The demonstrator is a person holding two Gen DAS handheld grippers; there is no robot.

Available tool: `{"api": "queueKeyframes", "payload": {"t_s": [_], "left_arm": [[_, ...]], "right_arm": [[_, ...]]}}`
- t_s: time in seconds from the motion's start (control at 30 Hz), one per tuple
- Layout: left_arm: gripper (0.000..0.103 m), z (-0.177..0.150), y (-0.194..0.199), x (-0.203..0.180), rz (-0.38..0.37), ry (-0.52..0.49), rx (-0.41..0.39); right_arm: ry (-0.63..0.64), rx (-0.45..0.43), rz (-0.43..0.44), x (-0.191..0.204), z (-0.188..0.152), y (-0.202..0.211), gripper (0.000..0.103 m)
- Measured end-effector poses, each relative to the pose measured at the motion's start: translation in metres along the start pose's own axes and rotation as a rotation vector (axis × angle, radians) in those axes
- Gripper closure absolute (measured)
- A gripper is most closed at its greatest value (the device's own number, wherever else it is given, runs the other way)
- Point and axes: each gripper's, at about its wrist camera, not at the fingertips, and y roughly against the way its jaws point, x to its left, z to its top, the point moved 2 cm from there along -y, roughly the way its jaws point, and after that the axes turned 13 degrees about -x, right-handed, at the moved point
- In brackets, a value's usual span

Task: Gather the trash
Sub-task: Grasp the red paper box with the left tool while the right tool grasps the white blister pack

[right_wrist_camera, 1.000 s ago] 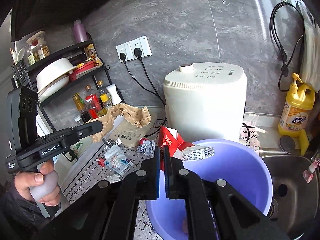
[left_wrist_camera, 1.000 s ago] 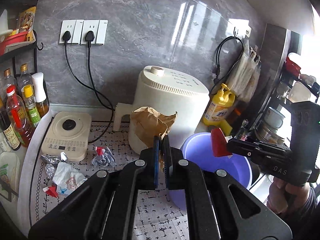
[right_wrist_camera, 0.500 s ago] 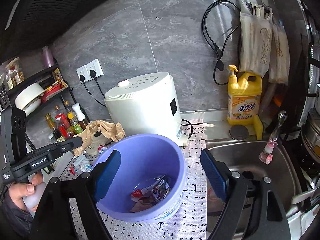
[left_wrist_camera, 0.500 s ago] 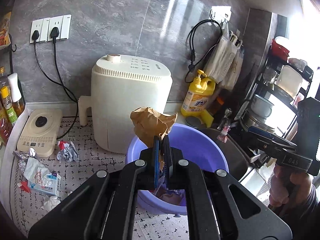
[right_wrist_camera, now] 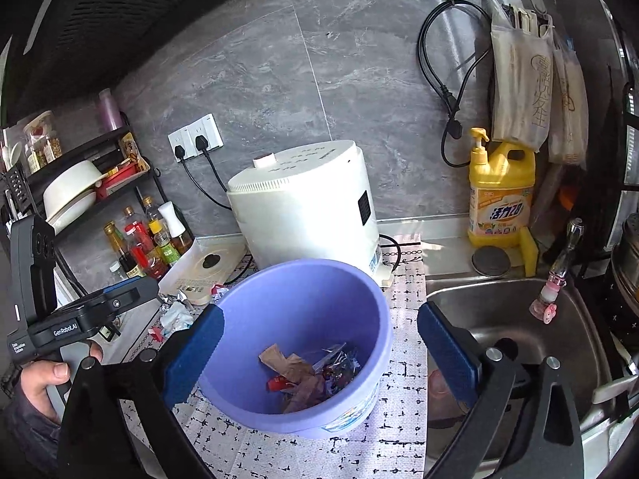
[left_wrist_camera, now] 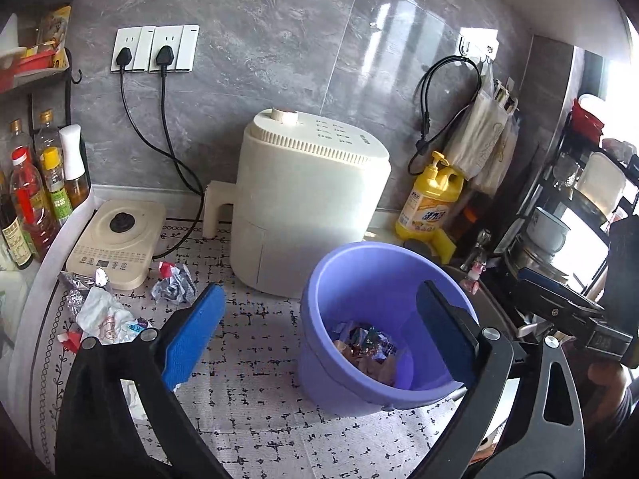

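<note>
Since a second ago both your grippers have let go: the brown paper that your left gripper (left_wrist_camera: 319,333) pinched and the red packet in your right gripper (right_wrist_camera: 317,341) are gone from the fingers and now lie in the purple bucket (right_wrist_camera: 371,311). Both pairs of jaws are still opening, spread wide, with nothing between the pads.

What is left to collect lies to the left of the bucket, near the flat cream cooker (left_wrist_camera: 116,241): a crumpled wrapper (left_wrist_camera: 173,285) just in front of the cooker's right corner, a white crumpled packet (left_wrist_camera: 106,317) in front of its near edge, and foil scraps (left_wrist_camera: 80,279) touching that edge. From your left gripper this litter lies ahead and to the left, beyond the left finger. The wrapper is a ball with no clear long axis. I judge your left hand the nearer; your right hand hangs over the bucket, with the sink (right_wrist_camera: 499,311) on its far side.

The left wrist view shows the litter spread out piece by piece. The right wrist view hides most of it behind the left gripper's body, but it looks straight into the bucket, where the brown paper (right_wrist_camera: 285,363) rests on the other wrappers.
</note>
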Motion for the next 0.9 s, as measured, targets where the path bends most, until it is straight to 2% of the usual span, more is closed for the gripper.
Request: {"api": "queueKeyframes", "payload": {"t_s": [0.6, 0.9], "left_arm": [[0.006, -0.007, 0.095, 0.142, 0.355, 0.077, -0.006], [0.006, -0.024, 0.141, 0.195, 0.489, 0.110, 0.018]], "right_arm": [[0.068, 0.111, 0.294, 0.149, -0.031, -0.083, 0.008], [0.109, 0.166, 0.386, 0.216, -0.063, -0.120, 0.008]]}}
